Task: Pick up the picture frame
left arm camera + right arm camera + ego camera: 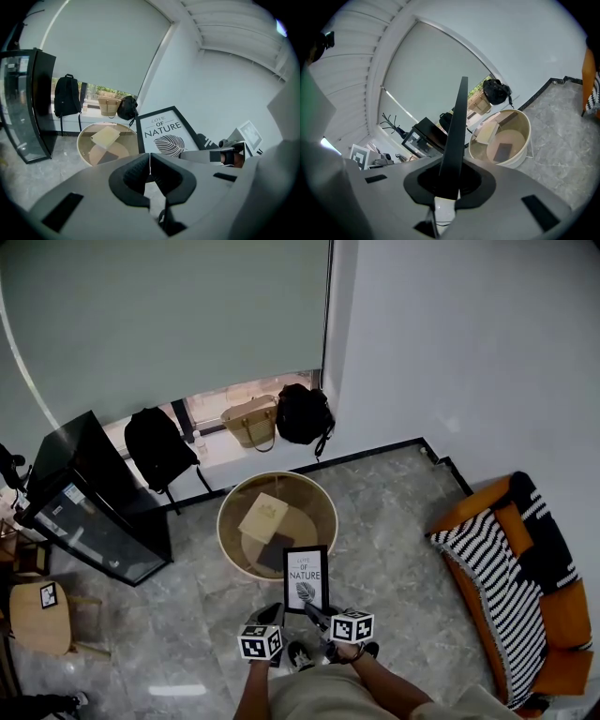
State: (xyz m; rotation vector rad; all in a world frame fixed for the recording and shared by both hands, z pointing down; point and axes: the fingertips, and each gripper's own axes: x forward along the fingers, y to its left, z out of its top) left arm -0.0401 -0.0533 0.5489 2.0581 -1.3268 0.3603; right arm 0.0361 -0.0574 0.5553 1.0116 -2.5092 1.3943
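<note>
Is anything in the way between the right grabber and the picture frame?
Nothing visible is. The right gripper is shut right on the edge of the picture frame, so no other thing sits between them.

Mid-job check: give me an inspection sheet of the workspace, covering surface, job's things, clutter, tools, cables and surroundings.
Surface: grey stone-look floor; round table ahead.
Job's things: picture frame, upright, print facing the person, held at its lower edge.
Clutter: tan box and dark flat item within the table's rim; black backpack, tan bag and black bag by the window.
Tools: right tool shut on the frame's edge; left tool shut, empty, beside the frame.
Cables: nothing seen.
Surroundings: glass cabinet to the left, orange sofa with striped blanket to the right, window blind down.
</note>
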